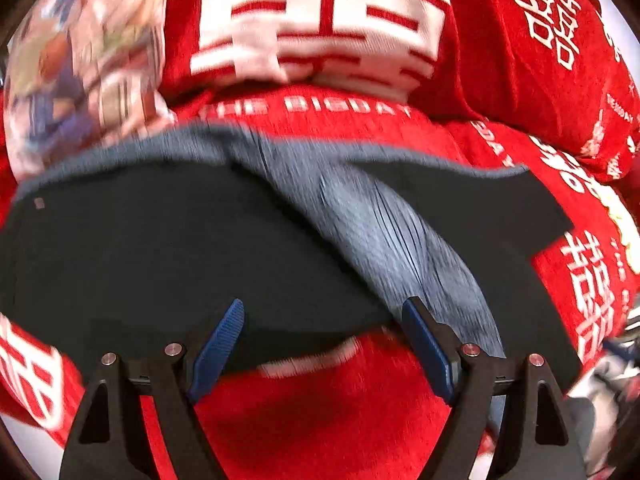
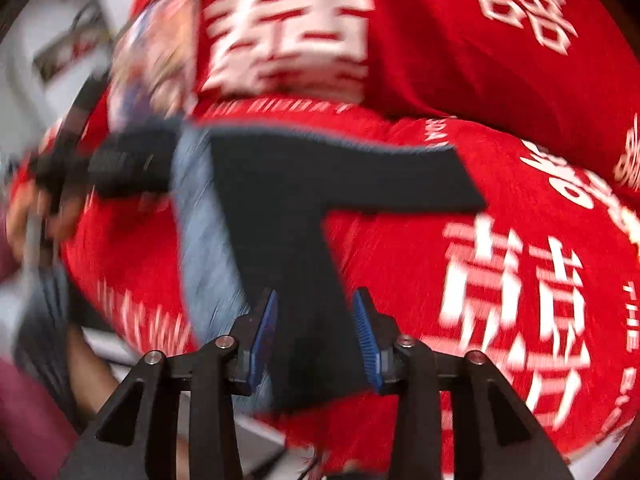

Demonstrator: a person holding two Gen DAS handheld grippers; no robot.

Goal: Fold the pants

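Observation:
Dark navy pants (image 1: 160,248) with a grey-blue inner side (image 1: 380,224) lie spread on a red bedspread (image 1: 320,408). My left gripper (image 1: 322,346) is open, its blue pads just over the near edge of the pants. In the right wrist view the pants (image 2: 280,200) run from the back down to my right gripper (image 2: 316,340), which is open with a dark leg (image 2: 316,360) lying between its pads. The left gripper (image 2: 120,168) shows blurred at the left end of the pants.
The red bedspread (image 2: 440,300) carries large white characters. A red and white pillow (image 1: 316,20) and a patterned pillow (image 1: 80,72) lie at the back. The person's arm and maroon clothing (image 2: 32,420) are at the lower left of the right wrist view.

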